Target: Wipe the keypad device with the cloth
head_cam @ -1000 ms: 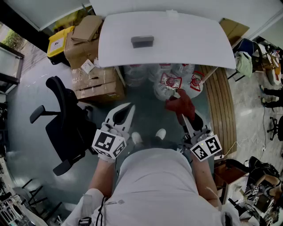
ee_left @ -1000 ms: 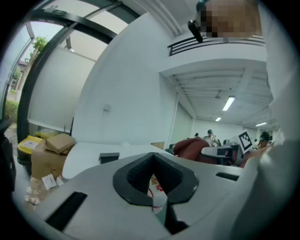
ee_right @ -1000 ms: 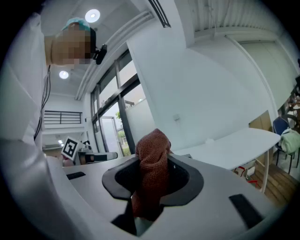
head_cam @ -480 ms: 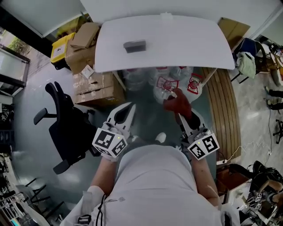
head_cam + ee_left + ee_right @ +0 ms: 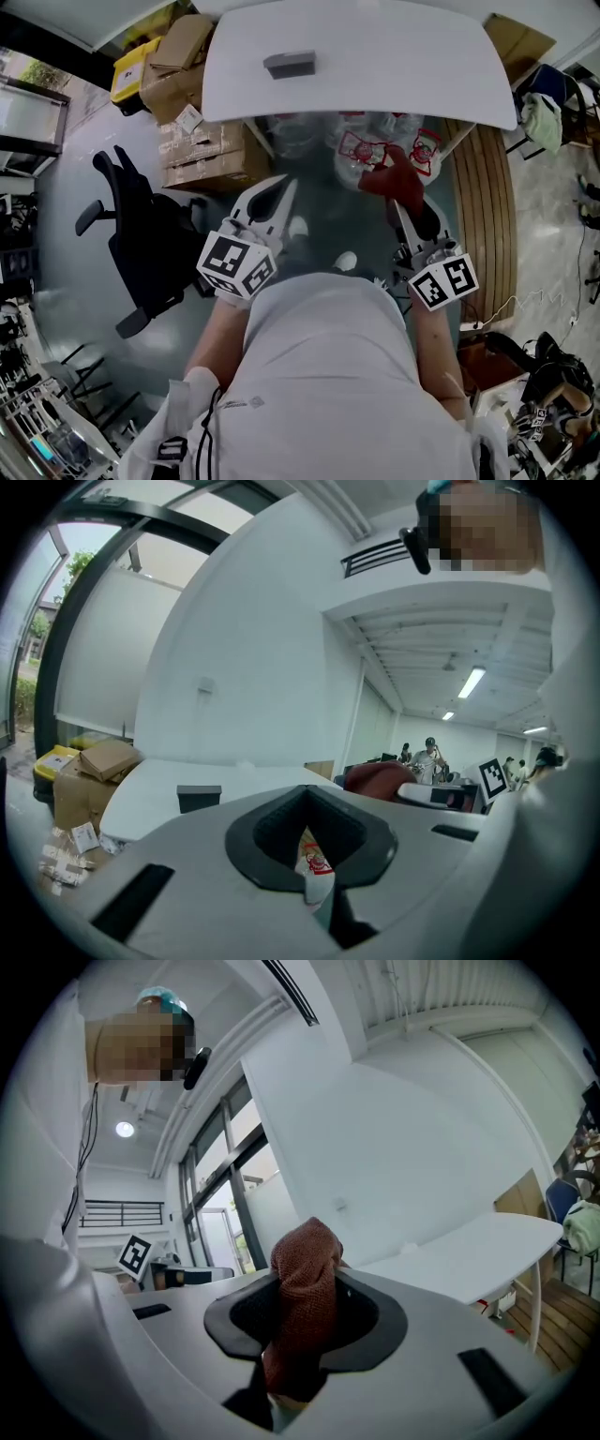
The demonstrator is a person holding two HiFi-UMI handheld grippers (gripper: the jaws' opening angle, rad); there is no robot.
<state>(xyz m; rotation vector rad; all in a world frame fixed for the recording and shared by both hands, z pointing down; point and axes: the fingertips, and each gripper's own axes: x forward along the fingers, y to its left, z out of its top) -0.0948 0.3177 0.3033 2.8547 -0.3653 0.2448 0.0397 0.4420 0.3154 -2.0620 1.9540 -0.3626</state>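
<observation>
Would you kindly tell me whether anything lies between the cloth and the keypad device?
Nothing visible does. The cloth, pinched in the right tongs, hangs short of the white table, whose top around the keypad device is bare.

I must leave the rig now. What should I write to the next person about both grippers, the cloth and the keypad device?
Left gripper: fingers shut, empty.
Right gripper: shut on the red cloth, bunched between its fingers.
Keypad device: lies on the white table ahead, apart from both grippers.
Done: cloth is in the grip.
Left: reach the table and wipe the device.
</observation>
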